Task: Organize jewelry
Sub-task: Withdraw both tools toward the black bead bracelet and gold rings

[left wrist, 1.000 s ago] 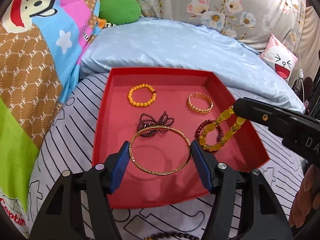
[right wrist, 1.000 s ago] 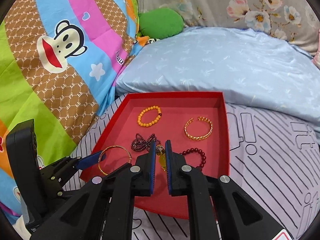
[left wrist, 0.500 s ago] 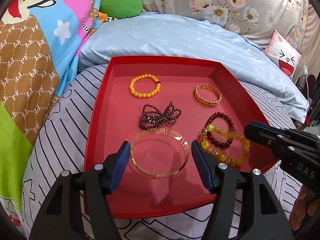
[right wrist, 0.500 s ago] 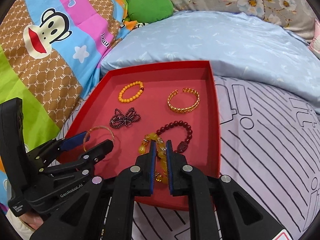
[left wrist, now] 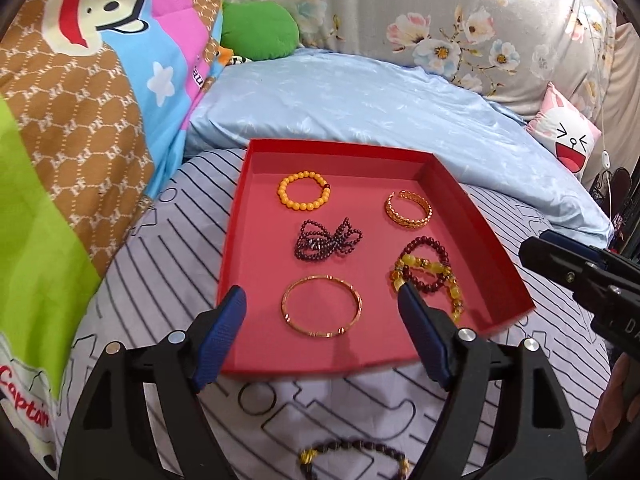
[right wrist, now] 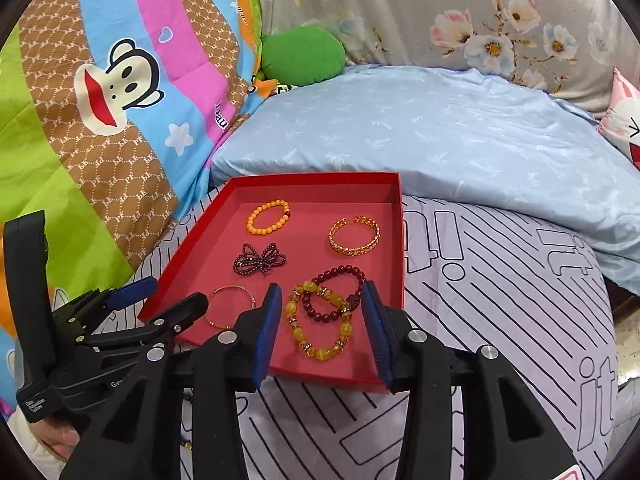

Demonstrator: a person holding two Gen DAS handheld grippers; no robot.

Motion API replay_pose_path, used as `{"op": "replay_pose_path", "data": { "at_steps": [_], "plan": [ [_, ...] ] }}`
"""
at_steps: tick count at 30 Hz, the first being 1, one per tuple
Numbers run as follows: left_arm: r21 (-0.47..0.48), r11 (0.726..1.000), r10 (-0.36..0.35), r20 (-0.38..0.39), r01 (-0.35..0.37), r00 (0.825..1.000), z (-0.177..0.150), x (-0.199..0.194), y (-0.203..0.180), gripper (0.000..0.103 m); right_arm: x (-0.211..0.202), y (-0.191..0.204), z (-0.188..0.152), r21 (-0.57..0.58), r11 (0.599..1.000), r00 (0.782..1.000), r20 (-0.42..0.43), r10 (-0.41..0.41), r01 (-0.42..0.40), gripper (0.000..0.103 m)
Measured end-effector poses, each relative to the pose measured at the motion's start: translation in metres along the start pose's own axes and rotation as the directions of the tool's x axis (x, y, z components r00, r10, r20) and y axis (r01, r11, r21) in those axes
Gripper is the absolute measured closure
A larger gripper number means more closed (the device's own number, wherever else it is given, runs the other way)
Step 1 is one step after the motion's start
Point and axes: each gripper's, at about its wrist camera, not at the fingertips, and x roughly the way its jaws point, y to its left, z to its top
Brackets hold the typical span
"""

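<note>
A red tray (left wrist: 236, 248) (right wrist: 192, 236) lies on the bed and holds several bracelets. A thin gold bangle (left wrist: 322, 312) (right wrist: 231, 307) lies near its front edge, between my open, empty left gripper's (left wrist: 322, 336) fingers. A yellow bead bracelet (right wrist: 318, 326) (left wrist: 444, 284) lies across a dark red bead bracelet (right wrist: 336, 294), just ahead of my open, empty right gripper (right wrist: 322, 334). An orange bead bracelet (left wrist: 304, 191), a gold cuff (left wrist: 409, 209) and a tangled dark bead string (left wrist: 326, 238) lie further back. A dark bead bracelet (left wrist: 352, 454) lies on the sheet in front of the tray.
A pale blue pillow (left wrist: 360, 104) lies behind the tray. A bright cartoon quilt (left wrist: 80, 92) rises on the left and a green cushion (left wrist: 256, 30) sits at the back. The striped sheet (right wrist: 500, 280) stretches to the right of the tray.
Both grippers opened and drew back. The gold bangle left the left gripper and the yellow bead bracelet left the right; both now lie in the tray.
</note>
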Motion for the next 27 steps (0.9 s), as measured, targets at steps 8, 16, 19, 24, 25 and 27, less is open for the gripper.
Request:
{"op": "replay_pose_path", "data": {
  "at_steps": [8, 16, 19, 24, 25, 27],
  "plan": [
    [0.003, 1.0, 0.002, 0.005, -0.002, 1.0, -0.018, -0.026, -0.003, 0.029, -0.026, 0.007, -0.021, -0.003, 1.0, 1.0, 0.005, 0.003, -0.003, 0.062],
    [-0.005, 1.0, 0.016, -0.014, -0.016, 1.0, -0.056, -0.05, -0.002, 0.029, -0.054, 0.005, -0.059, 0.014, 1.0, 1.0, -0.014, -0.002, 0.002, 0.062],
    [-0.007, 1.0, 0.022, -0.033, -0.022, 0.999, -0.074, -0.056, -0.001, 0.029, -0.066, 0.005, -0.081, 0.004, 1.0, 0.999, -0.031, -0.019, 0.019, 0.062],
    [-0.015, 0.998, 0.054, -0.045, -0.054, 0.998, -0.105, -0.068, 0.0, 0.029, -0.082, 0.003, -0.118, -0.004, 0.999, 0.997, -0.069, -0.041, 0.04, 0.062],
    [-0.017, 0.998, 0.058, -0.043, -0.059, 0.997, -0.11, -0.071, 0.0, 0.029, -0.086, 0.003, -0.126, -0.005, 0.999, 0.996, -0.074, -0.048, 0.048, 0.062],
    [-0.021, 0.997, 0.07, -0.038, -0.07, 0.997, -0.121, -0.078, 0.0, 0.029, -0.092, 0.003, -0.14, 0.003, 0.999, 0.995, -0.086, -0.048, 0.049, 0.062]
  ]
}}
